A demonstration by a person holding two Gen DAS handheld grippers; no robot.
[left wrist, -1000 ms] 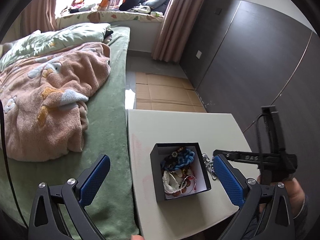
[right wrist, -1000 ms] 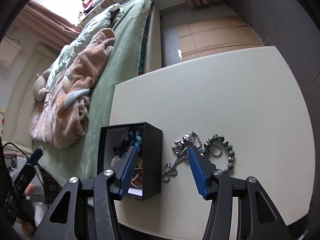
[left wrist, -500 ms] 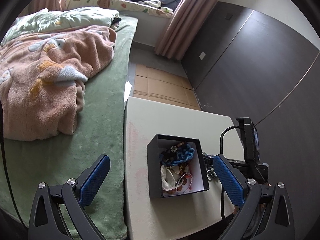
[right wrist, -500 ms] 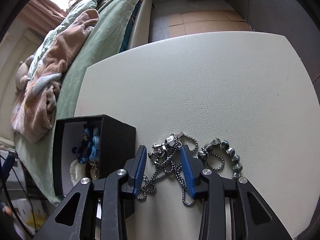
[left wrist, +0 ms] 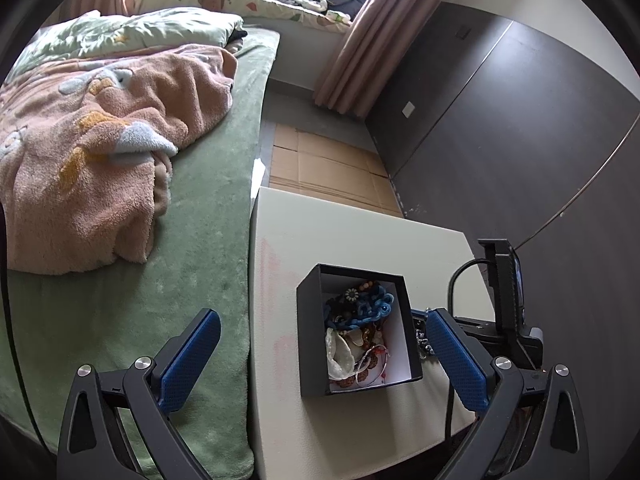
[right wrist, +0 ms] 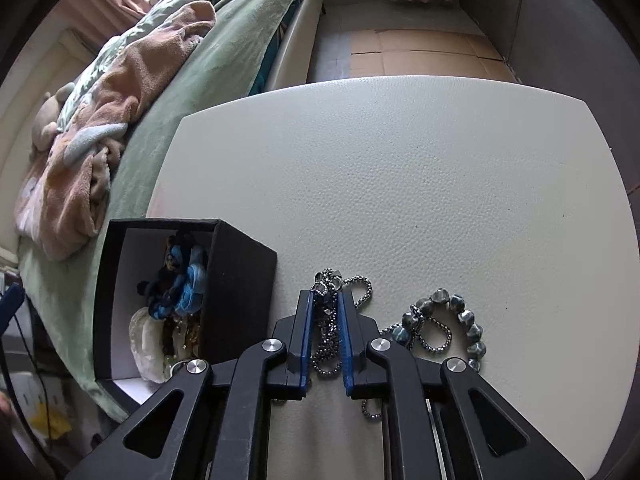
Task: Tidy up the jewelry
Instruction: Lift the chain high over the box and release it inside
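A: State the colours at the table [right wrist: 400,184].
B: Off-white top with a pebbled grain. The box [right wrist: 240,276] on it is black outside, white inside. Its contents include a blue braided cord [left wrist: 374,306] in dark and light strands, and a cream shell-like piece [left wrist: 340,354].

A: And the loose jewelry?
B: The chain [right wrist: 326,320] is silver metal. The bead bracelet [right wrist: 460,320] is grey-blue, marbled.

A: Gripper finish?
B: Black frames, blue textured pads on both the right gripper [right wrist: 325,300] and the left gripper [left wrist: 320,340].

A: Surroundings?
B: Green bedspread [left wrist: 200,240]; peach blanket [left wrist: 100,152] with pale-blue and yellow motifs; dusty-pink curtain [left wrist: 360,52]; dark grey-brown wall panels [left wrist: 520,140].
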